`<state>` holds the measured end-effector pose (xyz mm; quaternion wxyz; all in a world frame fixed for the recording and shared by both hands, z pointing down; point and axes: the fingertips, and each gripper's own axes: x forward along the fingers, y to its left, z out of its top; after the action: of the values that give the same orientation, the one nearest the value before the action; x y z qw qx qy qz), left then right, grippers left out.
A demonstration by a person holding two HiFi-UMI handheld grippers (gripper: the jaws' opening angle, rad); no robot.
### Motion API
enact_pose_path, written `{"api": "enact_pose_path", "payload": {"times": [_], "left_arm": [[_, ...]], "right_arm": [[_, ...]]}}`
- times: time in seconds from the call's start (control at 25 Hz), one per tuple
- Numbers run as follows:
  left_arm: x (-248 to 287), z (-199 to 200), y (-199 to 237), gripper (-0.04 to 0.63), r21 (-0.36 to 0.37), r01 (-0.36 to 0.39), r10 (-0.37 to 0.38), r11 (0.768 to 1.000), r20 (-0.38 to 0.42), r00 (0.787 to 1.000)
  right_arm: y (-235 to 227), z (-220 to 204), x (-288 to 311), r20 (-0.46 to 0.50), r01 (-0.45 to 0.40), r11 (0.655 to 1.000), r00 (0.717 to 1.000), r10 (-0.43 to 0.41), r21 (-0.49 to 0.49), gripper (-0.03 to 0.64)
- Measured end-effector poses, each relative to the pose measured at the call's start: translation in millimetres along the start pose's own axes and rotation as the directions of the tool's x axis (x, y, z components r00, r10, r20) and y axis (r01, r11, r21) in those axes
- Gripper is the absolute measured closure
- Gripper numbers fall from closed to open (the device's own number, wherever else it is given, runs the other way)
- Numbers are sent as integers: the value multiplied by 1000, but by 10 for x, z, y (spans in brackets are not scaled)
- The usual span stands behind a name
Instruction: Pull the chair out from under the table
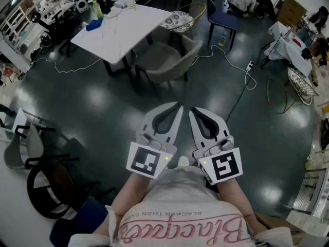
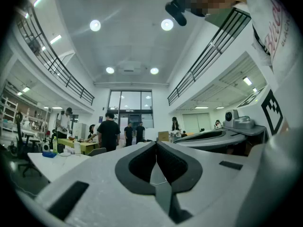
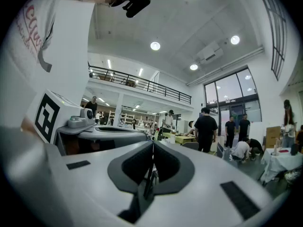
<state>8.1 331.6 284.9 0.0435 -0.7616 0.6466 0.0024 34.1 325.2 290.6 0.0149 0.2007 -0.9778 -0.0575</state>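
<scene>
Nearest the head camera is the person's white shirt with pink lettering [image 1: 180, 230]. Just ahead of it both tools are held level and side by side, close together but not touching. The left gripper [image 1: 177, 106] has its pale grey jaws pressed together at the tips with nothing between them, as its own view [image 2: 156, 143] shows. The right gripper [image 1: 194, 109] is likewise fully closed and empty, its dark-lined jaws meeting along one seam [image 3: 152, 143]. Beyond the tips lies a bare stretch of dark glossy floor [image 1: 103, 102], and a group of black-framed chairs [image 1: 46, 179] stands at its lower left. Well apart from both grippers, the grey upholstered chair [image 1: 167, 60] stands at the near right edge of the white rectangular table [image 1: 123, 30], its curved backrest towards the person and its seat drawn in to the tabletop's edge. A thin white cable [image 1: 241, 66] trails over the floor to the chair's right. On the table's far end lie a blue cloth [image 1: 94, 24] and some small containers. A wicker chair with a patterned cushion [image 1: 180, 18] stands at the far right corner.
</scene>
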Motion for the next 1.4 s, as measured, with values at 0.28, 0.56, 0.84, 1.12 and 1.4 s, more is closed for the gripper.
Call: {"api": "enact_pose_path", "payload": {"times": [0.28,0.56,0.84,1.12,1.4], "left_arm": [[159,-33,-25,589,-6,-9,9,1000,-3,1000],[464,-100,-43,589,-15,-36,36,999,-5,999],[662,-260,-59,590,-33,-77,76,997,-32,997],[906,-406,85,589,-46,-97,95,994,-43,995],[1292,-541,437,589,-63,-96,92,993,-59,994]], "right_arm": [[-152,-44,16,2,-11,1000,1000,11,15,611],[-433,-136,60,-1,-48,999,999,48,23,612],[-694,-220,60,12,-93,992,996,92,87,611],[-891,-428,190,-32,-95,991,995,99,92,611],[-1162,-551,600,-59,-91,994,994,95,68,611]]}}
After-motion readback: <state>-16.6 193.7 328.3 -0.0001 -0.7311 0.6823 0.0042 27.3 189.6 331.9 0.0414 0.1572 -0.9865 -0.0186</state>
